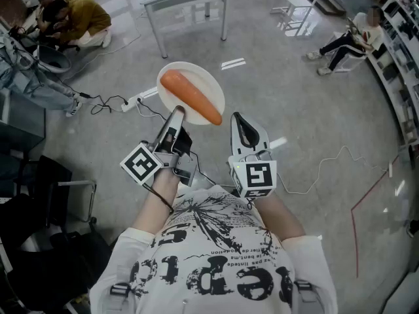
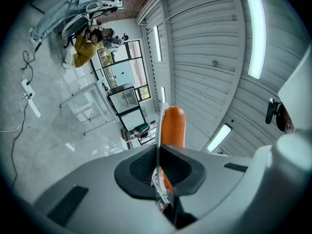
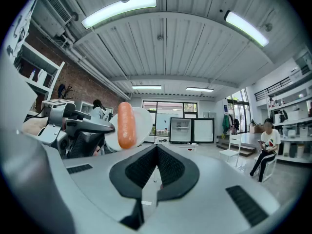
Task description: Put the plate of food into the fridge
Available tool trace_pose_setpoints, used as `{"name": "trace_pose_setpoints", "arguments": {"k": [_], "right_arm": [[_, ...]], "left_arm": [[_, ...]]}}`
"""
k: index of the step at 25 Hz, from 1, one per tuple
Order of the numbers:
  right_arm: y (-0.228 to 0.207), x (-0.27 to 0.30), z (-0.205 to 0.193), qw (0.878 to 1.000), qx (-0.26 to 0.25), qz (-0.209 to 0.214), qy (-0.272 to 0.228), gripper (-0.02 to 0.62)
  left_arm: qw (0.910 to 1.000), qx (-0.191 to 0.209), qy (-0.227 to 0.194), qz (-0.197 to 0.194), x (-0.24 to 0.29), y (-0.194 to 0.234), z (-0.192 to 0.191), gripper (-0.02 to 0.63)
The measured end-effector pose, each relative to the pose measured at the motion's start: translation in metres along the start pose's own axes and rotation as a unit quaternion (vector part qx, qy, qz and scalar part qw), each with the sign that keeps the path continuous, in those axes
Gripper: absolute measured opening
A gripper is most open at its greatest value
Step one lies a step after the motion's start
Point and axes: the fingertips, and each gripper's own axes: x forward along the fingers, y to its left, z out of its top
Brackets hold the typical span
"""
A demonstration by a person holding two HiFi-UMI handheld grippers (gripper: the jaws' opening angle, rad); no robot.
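White plate [image 1: 194,74] is riding in the air ahead of the person, its near rim sitting edge-on between the left gripper [image 1: 177,114] jaws, which are clamping on it. Right gripper [image 1: 241,119] is hovering just beside the plate, jaws pressing together on nothing. Orange sausage [image 1: 191,97] is lying across the plate, just beyond the left jaws.
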Motion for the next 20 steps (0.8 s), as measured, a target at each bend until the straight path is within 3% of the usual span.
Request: {"name": "trace_pose_setpoints", "arguments": {"k": [10,20], "right_arm": [[-0.005,-0.002,0.008,1.000,0.021,-0.014,-0.011,0.002],[0.023,0.009,0.006,1.000,-0.003,-0.017,-0.014,0.002]], "left_arm": [[0.9999,-0.014,0.001,0.007,-0.002,-0.002,0.000,0.021],[0.9993,-0.024,-0.004,0.027,-0.027,0.015,0.016,0.021]]}}
